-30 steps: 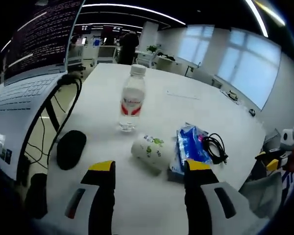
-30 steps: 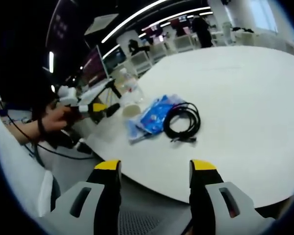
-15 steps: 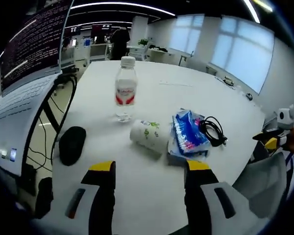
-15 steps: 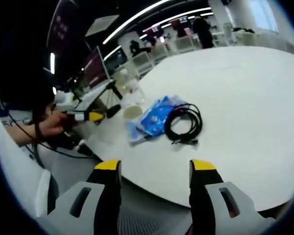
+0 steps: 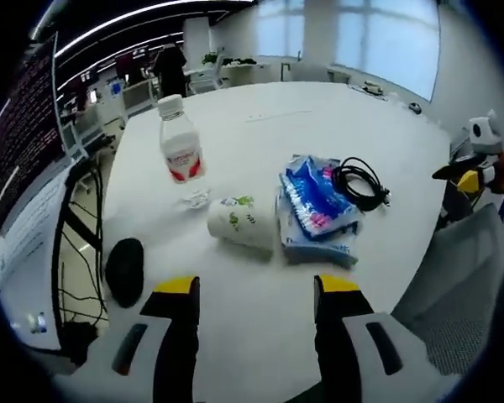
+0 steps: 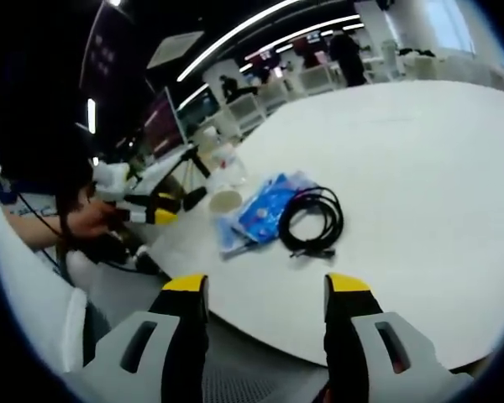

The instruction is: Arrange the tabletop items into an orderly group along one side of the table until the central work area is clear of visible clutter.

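Both hand-held grippers (image 5: 245,290) (image 6: 267,290) released, nothing gripped; you hover off the worktop (image 5: 260,126), sizing up cup (image 5: 240,232).

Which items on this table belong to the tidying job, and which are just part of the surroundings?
To tidy: water bottle, paper cup lying on its side, blue packet, coiled black cable, black mouse.
Surroundings: laptop, grey chair, white table.

Big white round table (image 5: 260,327) — on it a clear plastic water bottle (image 5: 179,151) standing upright, a white paper cup (image 5: 240,225) on its side, blue wipe packets (image 5: 317,208), a coiled black cable (image 5: 359,181), a black mouse (image 5: 124,270).
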Demonstrator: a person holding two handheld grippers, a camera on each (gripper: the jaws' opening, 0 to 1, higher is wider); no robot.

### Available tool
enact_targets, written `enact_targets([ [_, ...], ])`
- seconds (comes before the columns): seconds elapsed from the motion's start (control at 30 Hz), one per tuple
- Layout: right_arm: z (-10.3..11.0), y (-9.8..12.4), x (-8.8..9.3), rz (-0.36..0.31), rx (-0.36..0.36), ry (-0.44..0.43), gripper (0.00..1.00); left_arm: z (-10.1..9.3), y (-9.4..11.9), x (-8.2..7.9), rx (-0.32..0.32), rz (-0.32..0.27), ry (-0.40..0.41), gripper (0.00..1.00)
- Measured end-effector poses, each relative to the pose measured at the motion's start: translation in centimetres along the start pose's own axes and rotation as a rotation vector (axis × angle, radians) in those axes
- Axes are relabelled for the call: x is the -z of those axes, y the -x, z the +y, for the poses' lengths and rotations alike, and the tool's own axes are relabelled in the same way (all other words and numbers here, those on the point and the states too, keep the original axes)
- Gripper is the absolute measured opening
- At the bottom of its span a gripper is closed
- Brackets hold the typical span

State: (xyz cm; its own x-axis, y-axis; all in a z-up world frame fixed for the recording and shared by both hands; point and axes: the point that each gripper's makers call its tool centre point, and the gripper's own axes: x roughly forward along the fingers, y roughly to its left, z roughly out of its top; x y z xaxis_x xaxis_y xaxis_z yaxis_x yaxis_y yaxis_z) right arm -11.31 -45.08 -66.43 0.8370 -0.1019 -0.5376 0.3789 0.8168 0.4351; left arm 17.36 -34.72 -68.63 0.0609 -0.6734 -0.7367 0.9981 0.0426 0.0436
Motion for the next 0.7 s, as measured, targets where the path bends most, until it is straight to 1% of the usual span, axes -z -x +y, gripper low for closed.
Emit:
enact_targets([
  [0.1,-0.3,0.1,0.1,-0.002,0.001,-0.008,0.54,0.4,-0.3,-0.3,-0.004,0.028,-0.094,0.54],
  [0.17,-0.2,0.1,-0.1,-0.006,0.001,-0.006,0.54,0.5,-0.5,-0.7,0.0,0.033,-0.139,0.54],
  [0.23,-0.1,0.2,-0.3,-0.013,-0.002,-0.006,0.54,0.6,-0.8,-1.1,0.005,0.051,-0.214,0.54],
  [0.3,0.1,0.3,-0.6,-0.021,-0.004,0.0,0.53,0.6,-1.3,-1.5,0.015,0.05,-0.246,0.52],
  [0.33,0.1,0.3,-0.6,-0.022,-0.005,-0.001,0.53,0.6,-1.5,-1.4,0.022,0.063,-0.276,0.51],
  [0.37,0.2,0.4,-0.7,-0.024,-0.006,-0.002,0.53,0.6,-1.9,-1.3,0.031,0.09,-0.329,0.51],
  [0.4,0.2,0.4,-0.6,-0.024,-0.007,-0.003,0.53,0.5,-2.2,-1.5,0.037,0.097,-0.379,0.51],
  [0.43,0.1,0.4,-0.4,-0.02,-0.007,-0.002,0.53,0.5,-2.2,-1.6,0.039,0.099,-0.398,0.51],
  [0.5,0.1,0.5,-0.2,-0.011,-0.004,0.001,0.53,0.3,-2.7,-1.9,0.055,0.116,-0.481,0.52],
  [0.57,-0.1,0.6,-0.1,-0.012,0.001,-0.002,0.53,0.3,-3.3,-2.1,0.056,0.13,-0.559,0.53],
  [0.6,-0.2,0.6,0.0,-0.014,0.006,-0.011,0.53,0.3,-3.5,-2.4,0.054,0.138,-0.612,0.53],
  [0.7,-0.4,0.7,0.0,-0.019,0.015,-0.017,0.53,0.1,-4.3,-3.0,0.059,0.137,-0.687,0.53],
])
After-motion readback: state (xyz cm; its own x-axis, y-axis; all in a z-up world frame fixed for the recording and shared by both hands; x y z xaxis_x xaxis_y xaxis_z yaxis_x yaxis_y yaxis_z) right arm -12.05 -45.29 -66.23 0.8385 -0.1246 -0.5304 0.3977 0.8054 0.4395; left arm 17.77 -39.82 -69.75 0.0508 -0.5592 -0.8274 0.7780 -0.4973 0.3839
